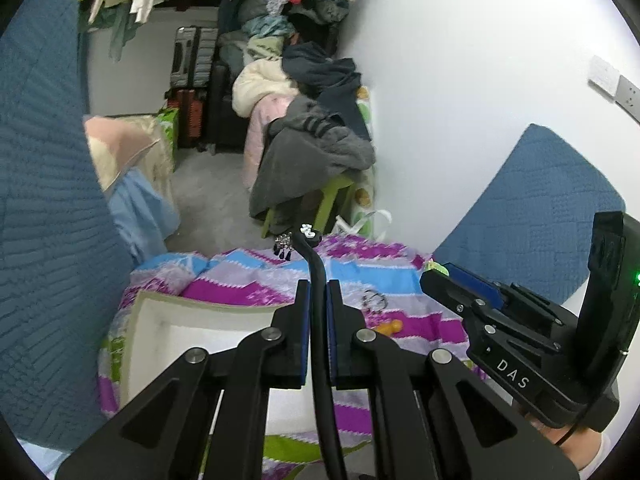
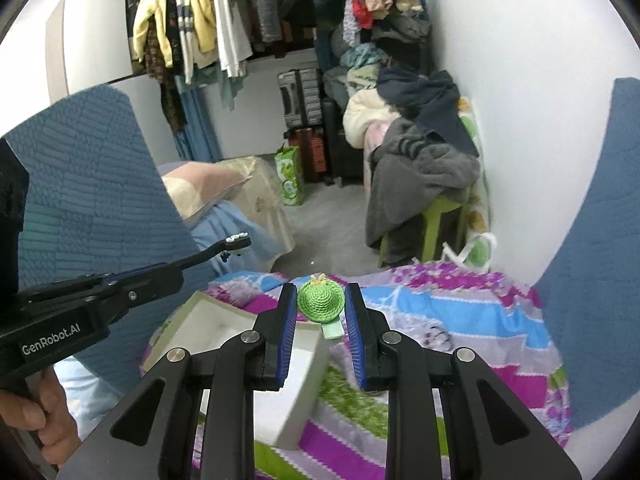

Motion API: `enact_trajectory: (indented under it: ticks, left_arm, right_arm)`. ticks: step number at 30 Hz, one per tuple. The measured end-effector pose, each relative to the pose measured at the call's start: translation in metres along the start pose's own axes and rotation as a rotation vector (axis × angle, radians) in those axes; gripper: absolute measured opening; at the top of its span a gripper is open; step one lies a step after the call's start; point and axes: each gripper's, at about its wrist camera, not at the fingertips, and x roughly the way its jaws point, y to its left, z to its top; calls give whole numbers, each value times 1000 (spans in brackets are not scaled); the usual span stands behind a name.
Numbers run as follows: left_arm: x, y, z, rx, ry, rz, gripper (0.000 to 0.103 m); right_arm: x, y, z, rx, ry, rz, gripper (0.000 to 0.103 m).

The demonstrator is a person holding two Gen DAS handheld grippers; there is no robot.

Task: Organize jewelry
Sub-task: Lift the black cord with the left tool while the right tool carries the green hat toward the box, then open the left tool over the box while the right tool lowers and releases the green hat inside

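Left wrist view: the left gripper [image 1: 318, 292] has its blue-padded fingers closed tight on a slim black curved band [image 1: 316, 276], smooth and matte, which rises past the fingertips to a small white ornament [image 1: 307, 231] at its far end; dark beaded earrings [image 1: 283, 247] lie just beyond on the zigzag-patterned bedspread [image 1: 360, 276]. A shallow white box [image 1: 160, 320], square-cornered and open, lies below and to the left; a thin metal ring piece [image 1: 374, 299] and a small orange object [image 1: 390, 326] rest on the cloth to the right. Right wrist view: the right gripper [image 2: 320, 300] is held level over the bed, its ribbed blue fingers parted around, and seemingly gripping, a green woven hat-shaped clip [image 2: 321, 300] with a pale ribbon tail, above the box's [image 2: 216, 320] far edge. The band [image 2: 208, 254] appears at left, held out over the box.
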Motion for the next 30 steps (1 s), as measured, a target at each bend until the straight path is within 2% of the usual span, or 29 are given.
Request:
enact_trajectory:
  ticks: [14, 20, 27, 29, 30]
  left_arm:
    - [47, 84, -59, -103, 152, 53, 7]
    - [63, 95, -76, -121, 202, 67, 7]
    - [65, 96, -79, -119, 214, 76, 7]
    - [61, 94, -78, -114, 204, 72, 7]
    - [60, 94, -78, -114, 206, 71, 8]
  right_arm:
    - [89, 53, -61, -48, 206, 49, 21]
    - [115, 58, -85, -57, 289, 54, 22]
    - [119, 59, -89, -60, 310, 74, 22]
    - [116, 58, -86, -52, 306, 84, 25]
    - [114, 57, -84, -50, 301, 87, 36]
